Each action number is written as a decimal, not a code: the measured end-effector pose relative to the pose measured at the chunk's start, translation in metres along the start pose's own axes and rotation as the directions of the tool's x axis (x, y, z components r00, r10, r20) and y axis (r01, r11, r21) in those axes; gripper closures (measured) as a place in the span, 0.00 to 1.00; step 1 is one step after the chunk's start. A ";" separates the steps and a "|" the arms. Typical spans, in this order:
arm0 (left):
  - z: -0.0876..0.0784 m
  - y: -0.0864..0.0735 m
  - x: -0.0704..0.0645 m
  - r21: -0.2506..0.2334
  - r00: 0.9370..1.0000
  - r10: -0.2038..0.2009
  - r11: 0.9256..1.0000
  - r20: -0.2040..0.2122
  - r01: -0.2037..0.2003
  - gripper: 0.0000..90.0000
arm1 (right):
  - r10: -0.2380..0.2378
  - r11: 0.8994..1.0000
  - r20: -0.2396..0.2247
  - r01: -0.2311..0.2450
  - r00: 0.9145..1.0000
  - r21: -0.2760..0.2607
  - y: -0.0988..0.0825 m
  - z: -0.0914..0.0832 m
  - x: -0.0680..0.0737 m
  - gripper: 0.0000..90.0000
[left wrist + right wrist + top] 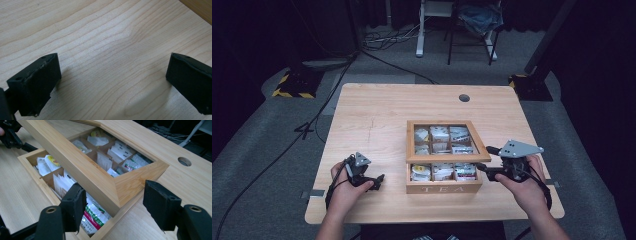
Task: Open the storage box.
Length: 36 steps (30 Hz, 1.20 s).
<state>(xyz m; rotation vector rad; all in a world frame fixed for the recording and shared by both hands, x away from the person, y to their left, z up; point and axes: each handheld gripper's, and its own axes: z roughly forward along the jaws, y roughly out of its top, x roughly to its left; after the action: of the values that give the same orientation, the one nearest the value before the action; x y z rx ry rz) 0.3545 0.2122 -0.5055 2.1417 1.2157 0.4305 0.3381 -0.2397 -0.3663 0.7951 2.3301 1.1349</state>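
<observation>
On the table [372, 115], the tea box's lid [100, 185] tilts upward, half-raised.

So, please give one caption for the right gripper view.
Hand-held gripper straddles raised lid corner of tea box.

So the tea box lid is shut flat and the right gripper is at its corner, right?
Not quite. The lid is lifted partway, with tea bags visible beneath it, as the right gripper view shows. The right gripper is at its corner.
</observation>
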 end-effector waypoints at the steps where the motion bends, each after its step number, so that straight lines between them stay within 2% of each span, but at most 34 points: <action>1: 0.000 0.000 0.000 0.000 1.000 0.000 1.000 0.000 0.000 0.00 | -0.001 1.000 0.001 0.001 1.000 -0.003 0.002 0.000 -0.001 0.40; 8: 0.000 -0.001 -0.001 -0.002 1.000 -0.008 1.000 0.004 0.008 0.01 | 0.013 0.999 0.012 -0.012 1.000 -0.041 0.012 -0.001 -0.007 0.41; 11: -0.001 -0.001 -0.001 -0.001 1.000 0.000 1.000 0.004 0.000 0.01 | 0.030 0.997 0.026 -0.028 0.999 -0.067 0.019 -0.002 -0.011 0.45; 18: -0.001 -0.001 -0.001 -0.003 1.000 -0.002 1.000 0.008 0.002 0.02 | 0.063 0.992 0.027 -0.060 0.998 -0.108 0.026 0.000 -0.020 0.45; 23: -0.002 -0.002 -0.002 -0.024 1.000 0.002 1.000 0.013 -0.002 0.07 | 0.073 0.991 0.028 -0.069 0.997 -0.117 0.028 0.002 -0.024 0.46; 26: -0.003 -0.002 -0.001 -0.040 1.000 0.009 0.999 0.017 -0.008 0.18 | 0.087 0.988 0.032 -0.082 0.996 -0.135 0.031 0.003 -0.028 0.48; 35: -0.003 0.002 0.000 -0.026 1.000 0.018 1.000 0.020 -0.017 0.21 | 0.114 0.981 0.043 -0.105 0.993 -0.164 0.038 0.006 -0.034 0.49; 36: -0.004 0.002 0.000 -0.027 0.999 0.005 1.000 0.033 -0.004 0.22 | 0.124 0.979 0.046 -0.115 0.991 -0.171 0.038 0.006 -0.034 0.49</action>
<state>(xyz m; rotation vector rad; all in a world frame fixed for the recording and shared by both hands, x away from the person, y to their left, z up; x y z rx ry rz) 0.3542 0.2129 -0.5013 2.1205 1.1807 0.4098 0.3783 -0.2395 -0.3352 0.9023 2.1321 1.3226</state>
